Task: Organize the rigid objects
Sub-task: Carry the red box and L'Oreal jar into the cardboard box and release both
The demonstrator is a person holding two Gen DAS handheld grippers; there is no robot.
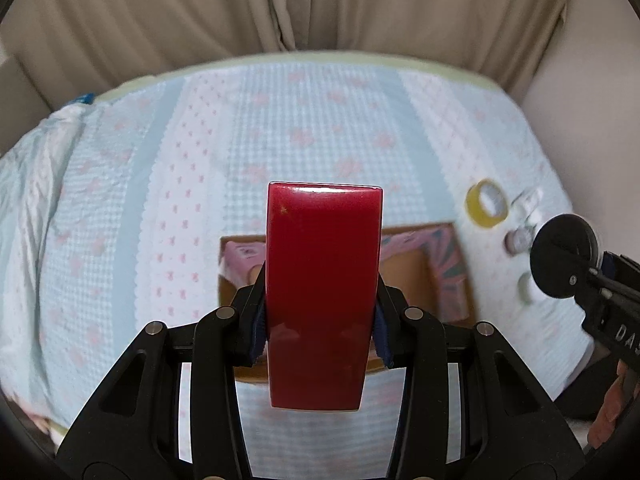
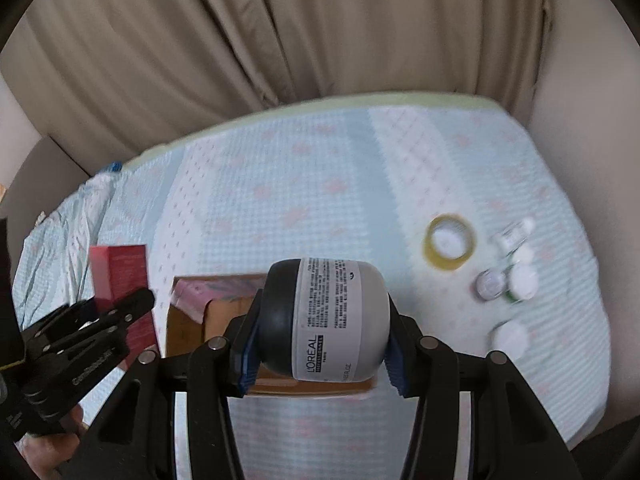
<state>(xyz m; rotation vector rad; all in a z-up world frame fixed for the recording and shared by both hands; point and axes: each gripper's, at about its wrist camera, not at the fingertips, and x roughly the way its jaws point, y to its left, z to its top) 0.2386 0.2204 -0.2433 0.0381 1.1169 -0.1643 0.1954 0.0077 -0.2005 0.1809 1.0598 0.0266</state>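
Note:
My left gripper (image 1: 320, 320) is shut on a glossy red box (image 1: 322, 264), which stands upright between its pads above an open cardboard box (image 1: 434, 276) on the bed. My right gripper (image 2: 322, 356) is shut on a grey jar with a black lid (image 2: 336, 320), held on its side over the same cardboard box (image 2: 188, 324). In the right wrist view, the left gripper (image 2: 132, 308) and its red box (image 2: 122, 276) are at the left. In the left wrist view, the jar's black lid (image 1: 564, 256) shows at the right edge, with the right gripper (image 1: 600, 280) behind it.
A yellow tape roll (image 2: 450, 248) lies on the blue and pink bedspread (image 2: 300, 184), right of the box. Further right are small bottles (image 2: 506, 276) and a white lid (image 2: 510, 338). Beige curtains (image 2: 280, 40) hang behind the bed. A pink patterned lining (image 1: 448, 248) shows inside the box.

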